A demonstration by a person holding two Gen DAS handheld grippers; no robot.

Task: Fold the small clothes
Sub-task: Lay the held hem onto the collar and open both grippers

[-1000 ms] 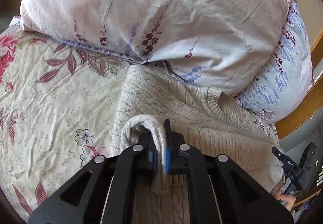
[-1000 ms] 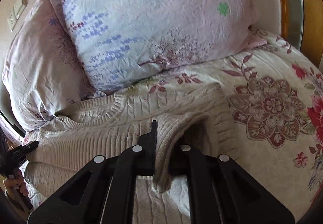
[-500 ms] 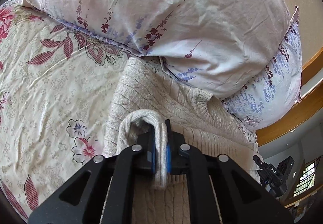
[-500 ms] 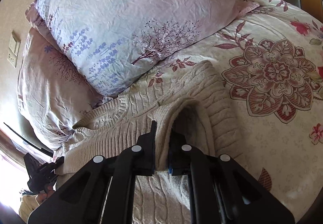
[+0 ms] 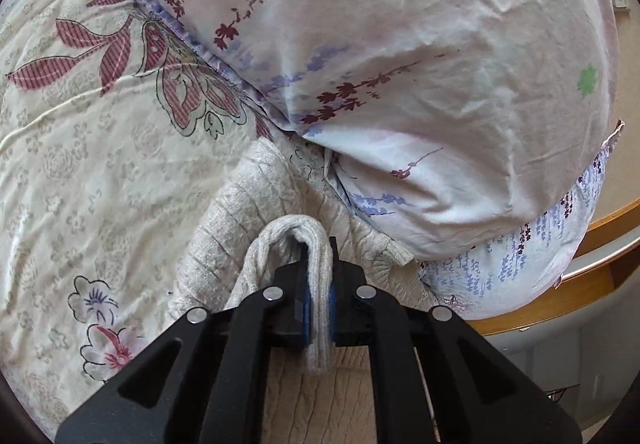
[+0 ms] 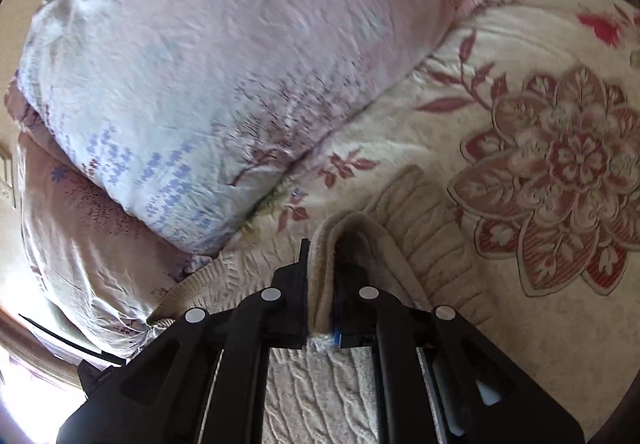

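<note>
1. The cream knit sweater (image 5: pixel 256 211) lies on the floral bed cover (image 5: pixel 100 171), ahead of and beneath both sets of jaws, its far end just beside the pillows (image 5: pixel 400 63).
2. Each gripper pinches a raised loop of the knit, likely so the near edge can be carried over as one even fold.
3. The left gripper (image 5: pixel 319 300) has its jaws clamped together on a doubled band of knit.
4. The right gripper (image 6: pixel 322 300) is likewise closed tight on a fold, which arches up just ahead of its jaws.
</note>
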